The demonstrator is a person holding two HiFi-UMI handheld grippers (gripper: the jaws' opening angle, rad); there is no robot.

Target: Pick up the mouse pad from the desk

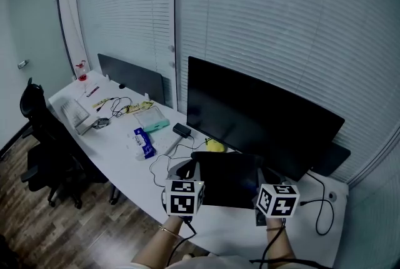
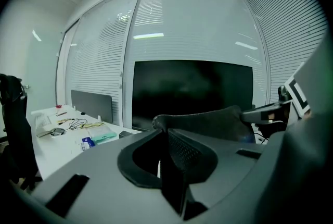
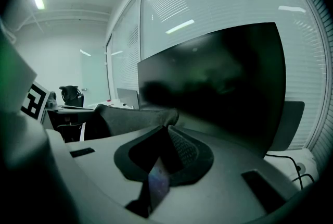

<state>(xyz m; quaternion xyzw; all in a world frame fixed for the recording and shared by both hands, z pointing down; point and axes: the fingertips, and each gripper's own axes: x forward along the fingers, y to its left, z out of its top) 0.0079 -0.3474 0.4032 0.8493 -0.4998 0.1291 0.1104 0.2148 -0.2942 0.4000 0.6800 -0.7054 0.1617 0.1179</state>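
Observation:
The black mouse pad (image 1: pixel 229 179) hangs just above the white desk (image 1: pixel 125 161), in front of the monitor, held by its two side edges. My left gripper (image 1: pixel 191 172) is shut on its left edge and my right gripper (image 1: pixel 262 179) on its right edge. In the left gripper view the pad (image 2: pixel 208 121) runs from the left gripper (image 2: pixel 166 135) across to the right gripper's body at the far right. The right gripper view shows the pad (image 3: pixel 125 119) as a curved sheet leading left from the right gripper (image 3: pixel 166 132). The pads' contact is mostly hidden by the sheet.
A large dark monitor (image 1: pixel 262 117) stands right behind the pad, with a yellow object (image 1: pixel 215 146) at its foot. Cables, a black adapter (image 1: pixel 182 130), a blue pack (image 1: pixel 144 141) and a teal item (image 1: pixel 157 126) lie to the left. An office chair (image 1: pixel 44 136) stands at the desk's left side.

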